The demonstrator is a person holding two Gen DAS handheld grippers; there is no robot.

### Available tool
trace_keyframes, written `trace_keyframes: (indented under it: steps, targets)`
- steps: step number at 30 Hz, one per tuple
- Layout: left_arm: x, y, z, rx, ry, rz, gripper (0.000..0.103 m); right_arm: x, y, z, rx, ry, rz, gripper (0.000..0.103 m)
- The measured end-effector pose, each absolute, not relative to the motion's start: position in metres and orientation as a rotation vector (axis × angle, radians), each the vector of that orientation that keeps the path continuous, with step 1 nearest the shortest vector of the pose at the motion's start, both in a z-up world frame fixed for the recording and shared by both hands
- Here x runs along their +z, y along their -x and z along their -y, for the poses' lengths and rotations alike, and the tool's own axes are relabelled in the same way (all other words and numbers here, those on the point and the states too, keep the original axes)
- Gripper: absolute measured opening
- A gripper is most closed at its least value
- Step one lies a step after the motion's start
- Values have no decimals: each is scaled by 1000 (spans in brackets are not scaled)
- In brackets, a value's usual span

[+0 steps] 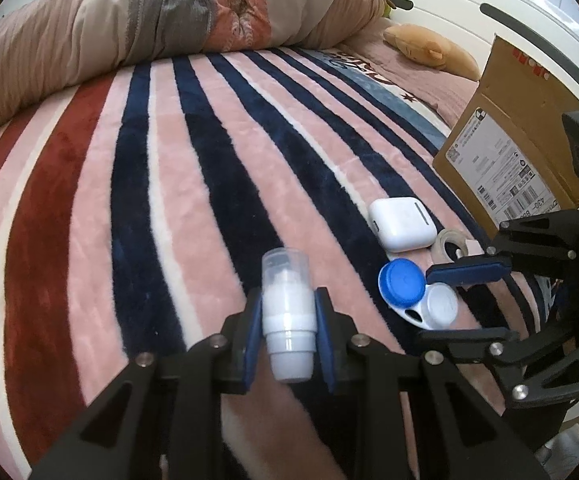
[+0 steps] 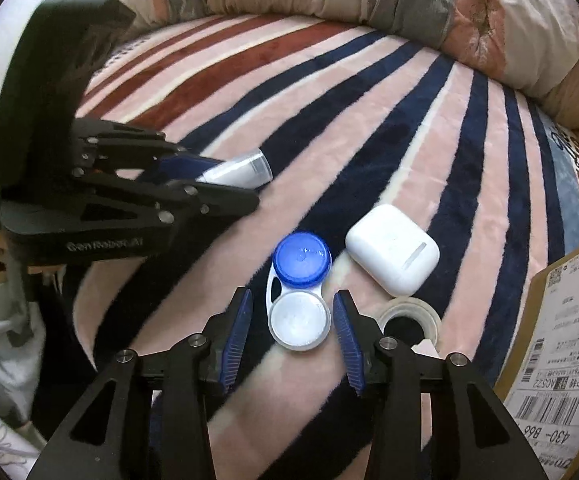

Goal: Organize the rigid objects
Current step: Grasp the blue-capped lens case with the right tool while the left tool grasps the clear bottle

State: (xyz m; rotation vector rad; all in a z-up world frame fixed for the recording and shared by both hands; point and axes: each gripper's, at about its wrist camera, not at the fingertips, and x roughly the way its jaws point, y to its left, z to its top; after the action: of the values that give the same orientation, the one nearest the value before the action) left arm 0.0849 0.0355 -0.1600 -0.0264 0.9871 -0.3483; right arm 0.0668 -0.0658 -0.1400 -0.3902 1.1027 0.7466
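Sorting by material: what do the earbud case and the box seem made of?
Earbud case: likely hard white plastic, smooth with a slight sheen and rounded edges. Box: brown corrugated cardboard by its look, matte, with printed shipping labels stuck on.

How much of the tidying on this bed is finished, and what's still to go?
Nothing looks put away yet; I can't see inside the cardboard box. In hand: the left tool grips a small white bottle, and the right tool sits open around the white end of the lens case. Left on the blanket: that case, the white earbud case and the tape roll.
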Motion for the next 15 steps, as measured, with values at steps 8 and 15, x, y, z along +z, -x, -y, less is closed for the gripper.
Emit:
trace_keyframes:
  steps: [8, 15]
  targets:
    - [-150, -80, -39, -344, 37, -968, 22, -136, -64, 64, 694, 396, -1044, 28]
    - [-97, -53, -32, -319, 78, -859, 22, -63, -26, 87, 750, 339, -860, 28]
